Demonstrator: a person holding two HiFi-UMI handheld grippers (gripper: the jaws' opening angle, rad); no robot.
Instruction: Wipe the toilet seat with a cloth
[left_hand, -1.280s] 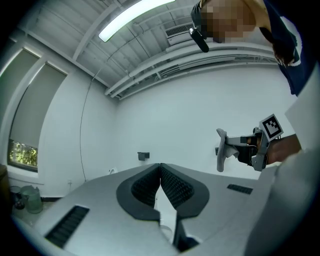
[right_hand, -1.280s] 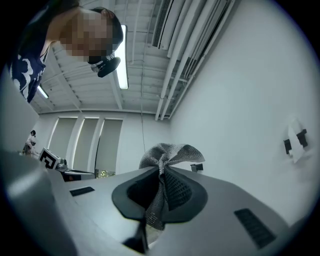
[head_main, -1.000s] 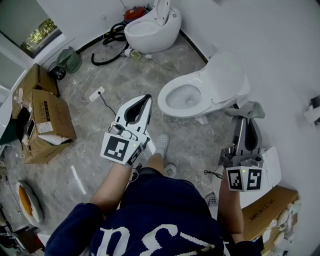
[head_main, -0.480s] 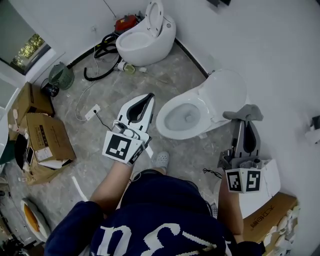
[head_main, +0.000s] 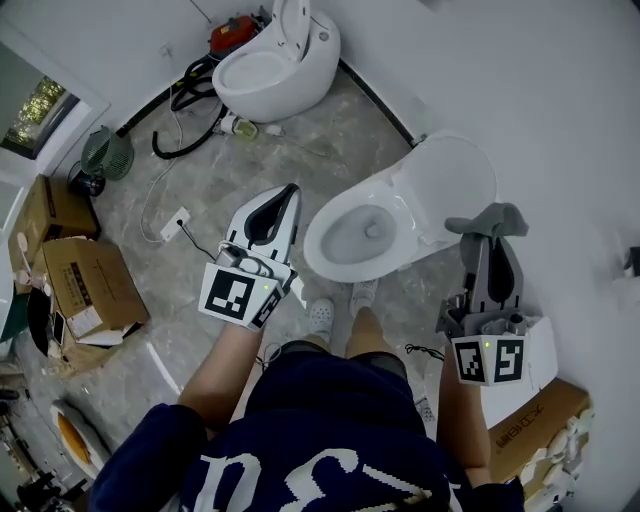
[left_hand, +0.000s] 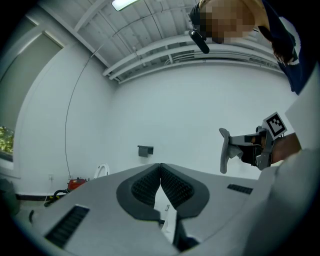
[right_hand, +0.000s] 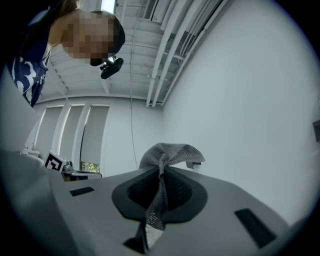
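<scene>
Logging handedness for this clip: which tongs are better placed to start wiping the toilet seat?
Right, most likely. The right tongs are shut on the cloth, near the toilet seat. The left tongs are shut and empty, so they have nothing to wipe with.

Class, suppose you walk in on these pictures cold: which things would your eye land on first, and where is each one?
The open white toilet draws the eye first, mid-floor with its lid raised. Next comes the grey cloth pinched in the right gripper just right of that lid, while the left gripper hangs shut and empty left of the toilet. A second toilet stands by the far wall.
</scene>
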